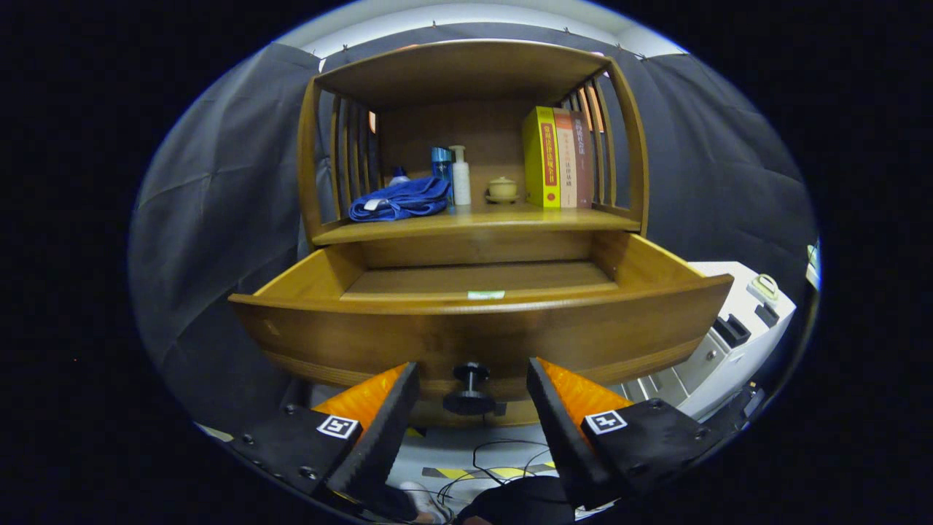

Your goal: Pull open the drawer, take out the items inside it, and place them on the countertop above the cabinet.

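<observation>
The drawer (481,321) stands pulled out at centre frame, its bare floor showing; its knob (470,385) sits between the spread fingers of the gripper (472,397), neither touching it; on the counter (481,222) above lie a blue cloth (401,199), bottles (459,175), a small pot (502,189) and books (557,157).

Wooden cabinet's tabletop (474,222) carried a folded blue cloth (399,200), bottles (460,175), a small lidded pot (502,189) and upright books (557,157). Below it, drawer (481,321) pulled open, bare floor showing.
</observation>
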